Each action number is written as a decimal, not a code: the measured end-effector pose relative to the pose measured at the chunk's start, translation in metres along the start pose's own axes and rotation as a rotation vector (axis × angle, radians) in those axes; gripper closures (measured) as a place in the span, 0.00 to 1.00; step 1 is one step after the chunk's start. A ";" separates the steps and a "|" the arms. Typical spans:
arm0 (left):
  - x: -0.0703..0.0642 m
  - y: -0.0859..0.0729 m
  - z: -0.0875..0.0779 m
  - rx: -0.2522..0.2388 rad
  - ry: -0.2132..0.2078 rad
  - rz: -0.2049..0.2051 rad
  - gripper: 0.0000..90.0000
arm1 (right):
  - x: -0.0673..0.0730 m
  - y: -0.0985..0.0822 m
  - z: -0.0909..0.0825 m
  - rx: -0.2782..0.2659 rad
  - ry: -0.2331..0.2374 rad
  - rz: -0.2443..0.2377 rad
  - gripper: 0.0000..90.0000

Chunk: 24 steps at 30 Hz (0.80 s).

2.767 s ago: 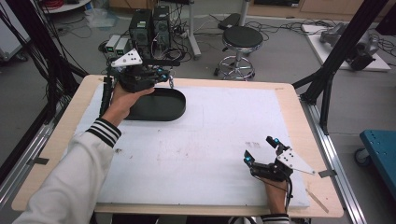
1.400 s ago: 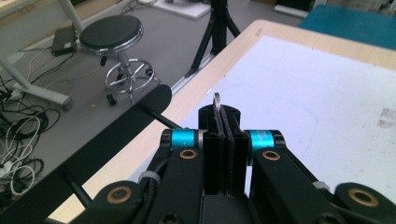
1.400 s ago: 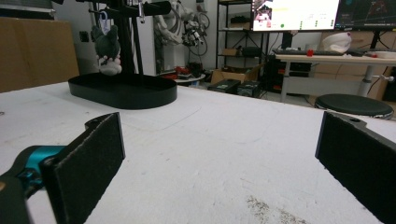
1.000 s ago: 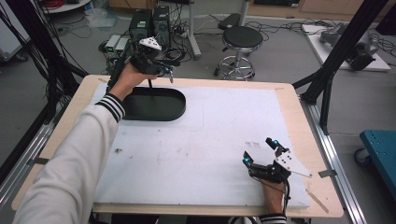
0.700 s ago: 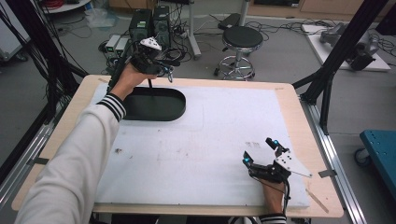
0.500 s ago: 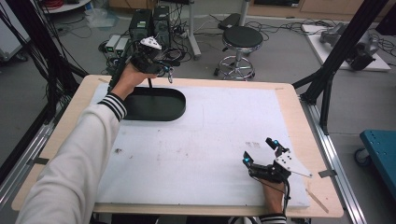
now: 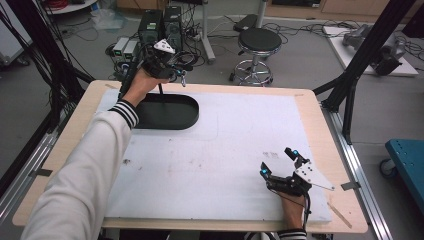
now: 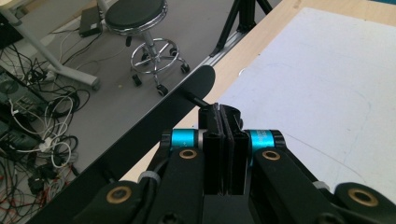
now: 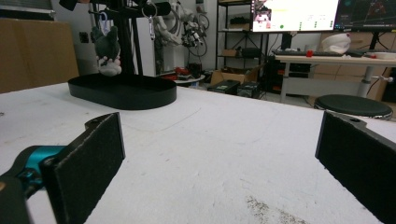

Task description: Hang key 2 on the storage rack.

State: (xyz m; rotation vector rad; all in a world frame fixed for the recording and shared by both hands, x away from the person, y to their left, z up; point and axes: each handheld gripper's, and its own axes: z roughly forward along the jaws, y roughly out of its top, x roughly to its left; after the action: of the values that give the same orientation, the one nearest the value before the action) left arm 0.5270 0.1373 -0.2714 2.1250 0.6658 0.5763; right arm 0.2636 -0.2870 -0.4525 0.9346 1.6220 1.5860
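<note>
My left hand-held gripper (image 8: 223,112) has come up off the black oval stand base (image 7: 167,111) at the worktop's (image 7: 306,102) far-left, jaws pinched shut, flat black crossbar (image 8: 154,116) running slantwise just past its tips; the wide-open right hand-held gripper (image 7: 278,161) sits well apart.

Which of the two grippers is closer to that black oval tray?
Left. The left gripper is raised right above the tray's far edge, jaws shut. The right gripper rests open at the table's near right corner, far from it.
</note>
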 end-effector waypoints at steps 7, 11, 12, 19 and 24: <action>-0.001 0.001 0.000 0.003 0.042 0.001 0.96 | 0.000 0.000 0.000 -0.004 0.000 -0.008 0.01; 0.001 0.001 -0.004 -0.011 0.051 -0.011 0.84 | 0.000 0.000 0.000 -0.005 0.000 -0.007 0.01; 0.001 0.001 -0.005 -0.015 0.054 -0.010 0.81 | 0.000 0.000 0.000 -0.004 0.000 -0.006 0.01; -0.003 0.003 -0.029 -0.184 0.104 0.056 0.27 | 0.001 0.000 -0.001 0.000 -0.001 0.001 0.01; -0.010 -0.014 -0.063 -0.329 0.020 0.052 0.02 | 0.004 -0.001 -0.001 -0.009 -0.008 -0.031 0.01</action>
State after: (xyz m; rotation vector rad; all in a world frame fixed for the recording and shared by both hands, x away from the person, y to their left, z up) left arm 0.4783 0.1742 -0.2494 1.8341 0.4901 0.6865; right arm 0.2605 -0.2843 -0.4531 0.9064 1.6148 1.5654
